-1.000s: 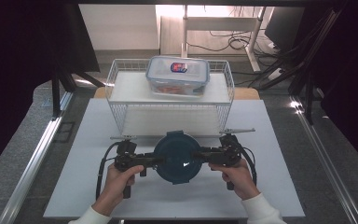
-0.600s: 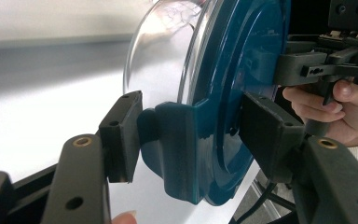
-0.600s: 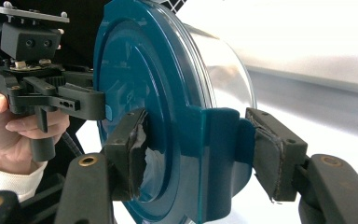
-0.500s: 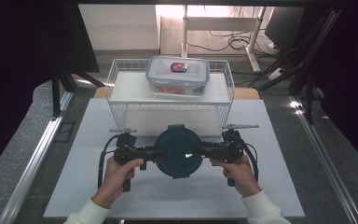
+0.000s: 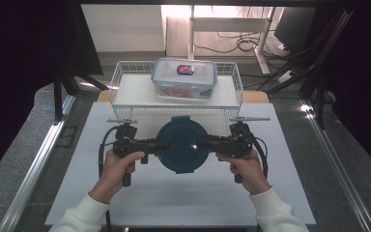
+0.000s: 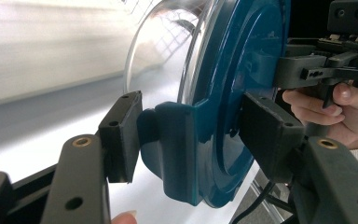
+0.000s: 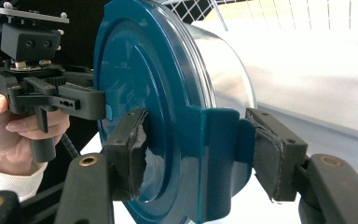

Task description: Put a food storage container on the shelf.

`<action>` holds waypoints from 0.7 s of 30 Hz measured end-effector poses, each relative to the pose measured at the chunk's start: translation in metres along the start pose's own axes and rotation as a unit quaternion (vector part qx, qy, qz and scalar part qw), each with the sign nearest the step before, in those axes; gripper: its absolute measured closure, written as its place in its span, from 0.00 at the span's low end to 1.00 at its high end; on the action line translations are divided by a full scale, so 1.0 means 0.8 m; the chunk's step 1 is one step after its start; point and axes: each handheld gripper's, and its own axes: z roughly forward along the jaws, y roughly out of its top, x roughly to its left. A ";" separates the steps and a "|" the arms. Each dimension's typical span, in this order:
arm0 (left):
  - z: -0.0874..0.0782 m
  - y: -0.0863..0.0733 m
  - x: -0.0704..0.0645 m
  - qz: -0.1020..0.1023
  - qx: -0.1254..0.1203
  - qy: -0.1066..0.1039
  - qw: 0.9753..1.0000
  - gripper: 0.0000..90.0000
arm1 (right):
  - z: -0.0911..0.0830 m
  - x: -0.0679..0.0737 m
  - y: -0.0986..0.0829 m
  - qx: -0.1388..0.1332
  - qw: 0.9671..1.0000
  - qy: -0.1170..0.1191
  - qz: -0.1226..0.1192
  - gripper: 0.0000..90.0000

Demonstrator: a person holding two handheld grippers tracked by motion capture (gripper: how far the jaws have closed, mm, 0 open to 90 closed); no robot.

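On the left, the left gripper [image 5: 160, 145] is held in the person's left hand [image 5: 118, 166] above the white desk [image 5: 77, 193], pointing inward toward the middle. Its fingers [image 6: 121, 135] are closed on a clip at the left edge of the round container [image 5: 182, 145], one pad on the clear bowl side and the other on the flat top of the blue lid [image 6: 242, 70]. In the left gripper view the clip [image 6: 177, 144] sits squarely between the two pads, and the lid stands on edge there because the camera is turned with the hand.

The container lies between the two pairs of fingers, lid facing up in the high view, held just above the desk and just in front of the wire basket [image 5: 121, 77]. Beyond the fingers, in that basket, sits a clear box [image 5: 183, 77] with a blue-rimmed lid.

On the right, the right gripper [image 5: 204, 144] is held in the right hand [image 5: 246, 166], pointing inward opposite the left one. Its fingers [image 7: 133, 149] are closed on the clip [image 7: 219, 154] at the container's right edge, one worn pad on the lid face, the other on the bowl side. In the right gripper view the clear bowl [image 7: 223, 65] bulges away behind the lid.
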 end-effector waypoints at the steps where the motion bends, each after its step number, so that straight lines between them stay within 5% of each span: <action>1: -0.001 0.002 -0.001 0.000 -0.001 0.000 1.000 0.45 | 0.000 0.001 0.002 0.000 1.000 0.001 0.001 0.45; 21: -0.028 0.077 -0.035 0.037 -0.019 0.000 0.999 0.45 | -0.029 0.025 0.068 -0.037 0.999 0.003 -0.020 0.46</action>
